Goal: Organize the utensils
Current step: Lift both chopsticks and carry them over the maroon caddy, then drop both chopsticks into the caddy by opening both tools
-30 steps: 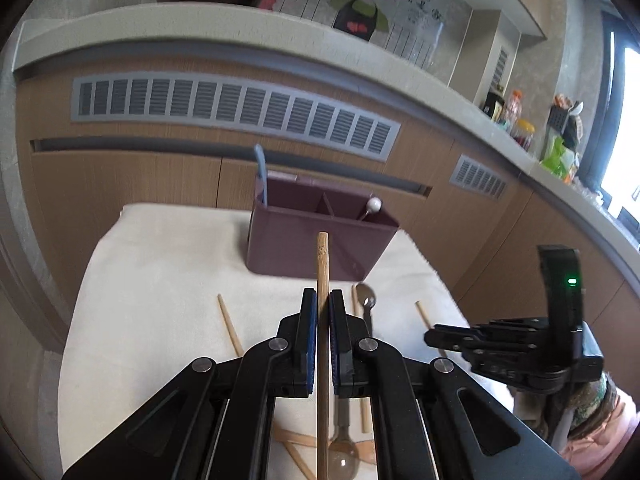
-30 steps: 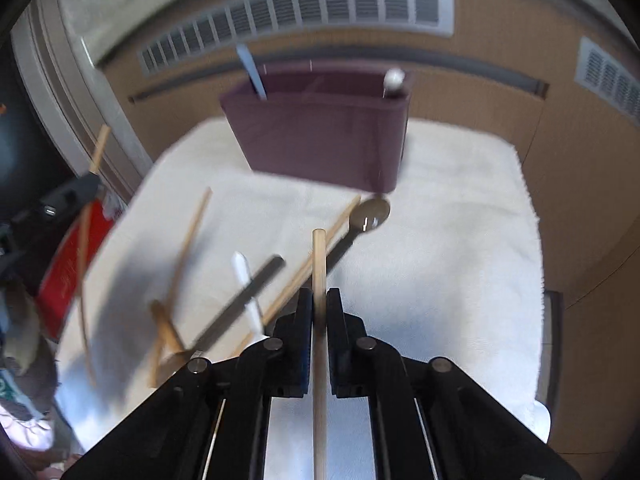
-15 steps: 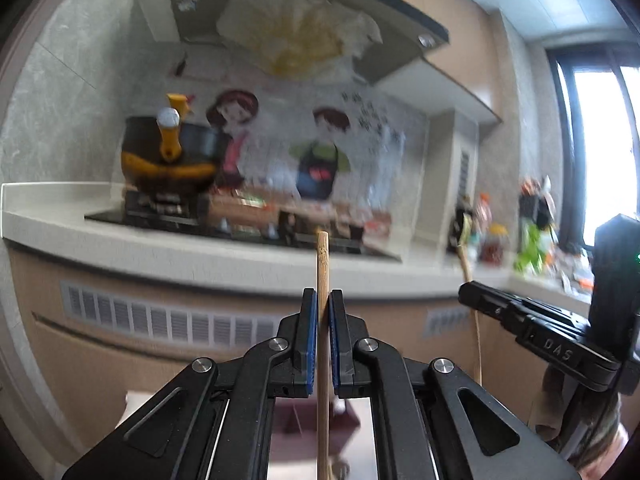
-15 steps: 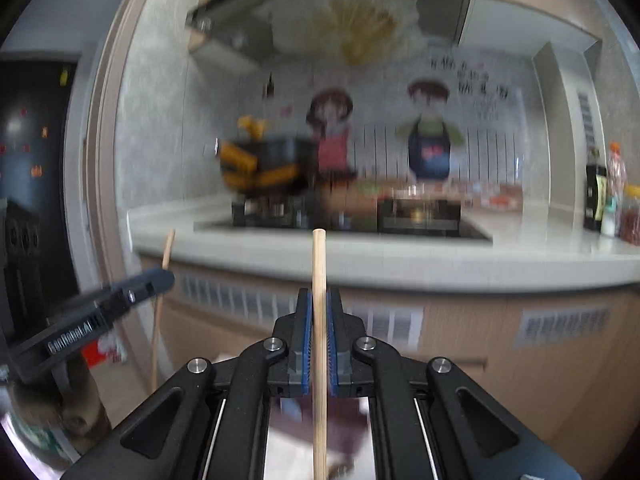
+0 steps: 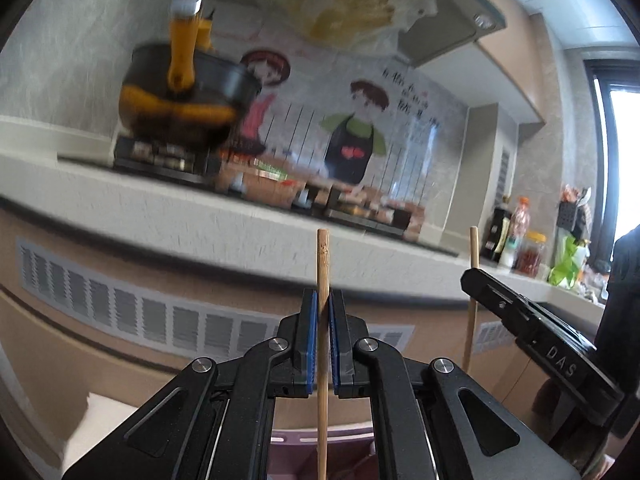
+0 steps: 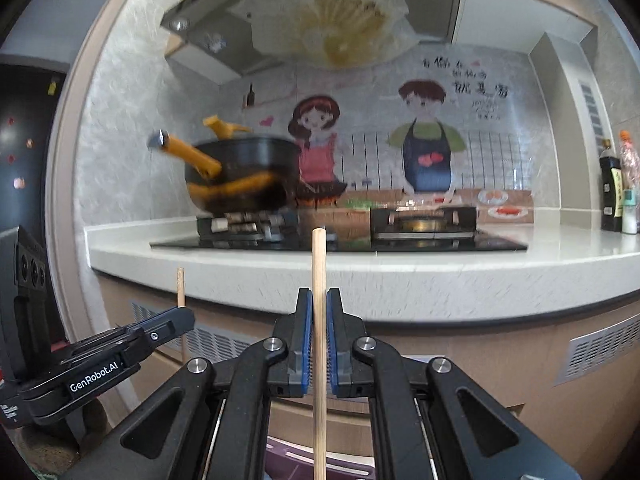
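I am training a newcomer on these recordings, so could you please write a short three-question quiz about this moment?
1. True or false: the left gripper is shut on a chopstick.
2. What does the right gripper hold? A) a spoon B) a wooden chopstick C) nothing
3. Which purple thing shows at the bottom edge of both wrist views, below the grippers?

Key:
1. True; its chopstick stands upright between the pads.
2. B
3. The utensil holder; only its rim shows.
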`<control>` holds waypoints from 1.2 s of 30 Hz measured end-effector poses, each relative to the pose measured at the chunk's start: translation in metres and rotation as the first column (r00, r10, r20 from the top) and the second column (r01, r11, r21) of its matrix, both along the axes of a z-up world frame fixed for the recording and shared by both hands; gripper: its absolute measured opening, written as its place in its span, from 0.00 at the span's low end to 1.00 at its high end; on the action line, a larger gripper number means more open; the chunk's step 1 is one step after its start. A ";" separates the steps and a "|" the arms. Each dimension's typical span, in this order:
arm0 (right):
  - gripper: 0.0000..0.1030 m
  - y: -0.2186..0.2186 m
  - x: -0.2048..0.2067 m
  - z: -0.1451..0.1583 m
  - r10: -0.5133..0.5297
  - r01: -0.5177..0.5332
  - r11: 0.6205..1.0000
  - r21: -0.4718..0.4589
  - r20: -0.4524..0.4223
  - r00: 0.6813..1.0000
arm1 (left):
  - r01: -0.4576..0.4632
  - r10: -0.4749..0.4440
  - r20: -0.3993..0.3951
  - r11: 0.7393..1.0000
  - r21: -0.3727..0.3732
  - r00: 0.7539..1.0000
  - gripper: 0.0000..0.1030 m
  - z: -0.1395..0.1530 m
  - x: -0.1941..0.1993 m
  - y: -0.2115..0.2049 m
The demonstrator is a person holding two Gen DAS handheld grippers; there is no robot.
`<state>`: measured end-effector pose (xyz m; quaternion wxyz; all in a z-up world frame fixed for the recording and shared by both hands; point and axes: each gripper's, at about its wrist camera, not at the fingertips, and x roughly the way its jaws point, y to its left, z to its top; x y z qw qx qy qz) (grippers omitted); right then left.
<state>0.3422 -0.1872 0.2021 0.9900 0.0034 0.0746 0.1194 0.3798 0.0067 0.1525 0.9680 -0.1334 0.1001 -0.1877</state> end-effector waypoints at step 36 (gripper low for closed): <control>0.99 -0.023 -0.068 -0.150 -0.039 -0.053 0.981 -0.188 -0.455 0.890 | 0.008 0.066 -0.370 0.981 0.195 0.927 0.92 -0.104 -0.063 0.019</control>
